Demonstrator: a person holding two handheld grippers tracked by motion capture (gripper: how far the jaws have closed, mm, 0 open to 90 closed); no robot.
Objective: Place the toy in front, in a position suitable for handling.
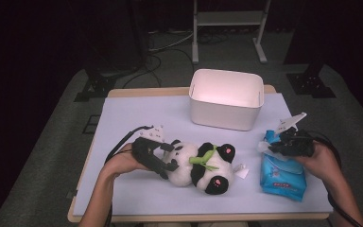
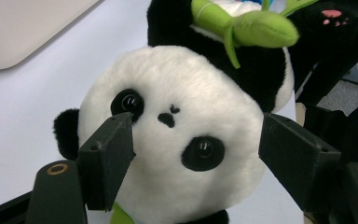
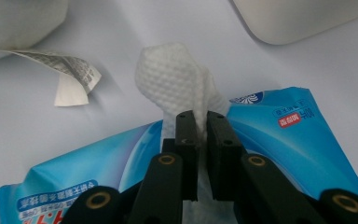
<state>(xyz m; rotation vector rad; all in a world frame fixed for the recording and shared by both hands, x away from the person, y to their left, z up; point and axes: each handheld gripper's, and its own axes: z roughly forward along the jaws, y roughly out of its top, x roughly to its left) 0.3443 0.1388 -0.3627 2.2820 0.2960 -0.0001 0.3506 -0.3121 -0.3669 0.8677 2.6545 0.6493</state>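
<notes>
Gripping: right tongs (image 3: 201, 126) clenched on a white wipe (image 3: 177, 79) pulled up out of the blue pack (image 3: 303, 140).
Left tongs: (image 2: 196, 154) released, jaws wide either side of the panda (image 2: 177, 140) head; left jaw close against the face by one eye, right jaw just off the cheek.
High view: panda (image 1: 201, 163) lies on its back mid-counter, head toward left tongs (image 1: 168, 156); pack (image 1: 283, 172) flat at right edge of counter (image 1: 137, 118) under right tongs (image 1: 276, 146); white bin (image 1: 226, 99) stands behind, apart from both.
Left gripper view extra: panda's face close up, green plush leaf (image 2: 256, 28) on its chest, pink paw pad (image 2: 333, 14) at top right, bin corner (image 2: 32, 28) top left.
Right gripper view extra: wipe's dotted texture, print on the pack, a loose paper tag (image 3: 70, 77) on the counter, bin base (image 3: 303, 18) top right.
Tag in high view: small white scrap (image 1: 241, 170) between panda and pack.
</notes>
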